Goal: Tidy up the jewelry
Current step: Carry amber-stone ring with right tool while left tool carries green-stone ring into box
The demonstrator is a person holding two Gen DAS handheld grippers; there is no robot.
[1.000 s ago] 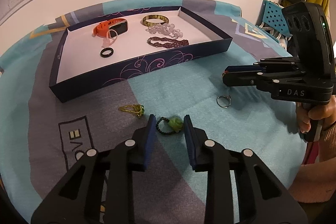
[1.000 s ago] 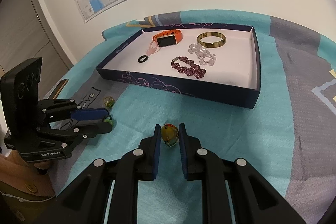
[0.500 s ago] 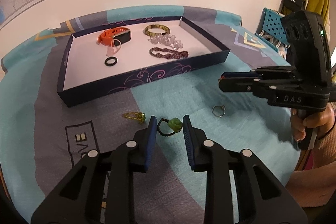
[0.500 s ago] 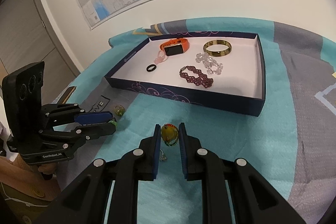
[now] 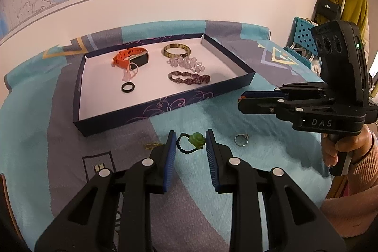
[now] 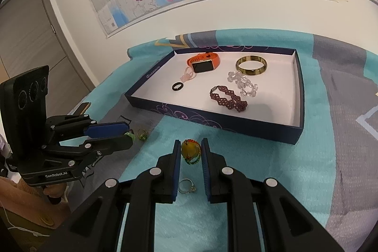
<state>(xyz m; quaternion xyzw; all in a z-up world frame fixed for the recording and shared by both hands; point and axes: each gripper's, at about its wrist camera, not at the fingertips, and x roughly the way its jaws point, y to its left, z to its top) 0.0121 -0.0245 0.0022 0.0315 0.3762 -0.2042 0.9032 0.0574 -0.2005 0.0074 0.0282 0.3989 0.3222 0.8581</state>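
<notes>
Your left claw pinches a green carved rose bead on a black beaded loop above the teal-and-grey blanket, while your right claw narrowly grips a yellow bead charm with a multicoloured beaded loop, both short of the navy jewelry tray.

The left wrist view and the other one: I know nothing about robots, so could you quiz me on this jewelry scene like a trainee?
1. True or false: the silver ring lies inside the tray.
2. The left gripper grips: A a black ring, B a green flower charm, C a bangle.
3. What colour is the bead gripped by the right gripper?
Key: 1 false, it lies on the cloth; 2 B; 3 yellow.
</notes>
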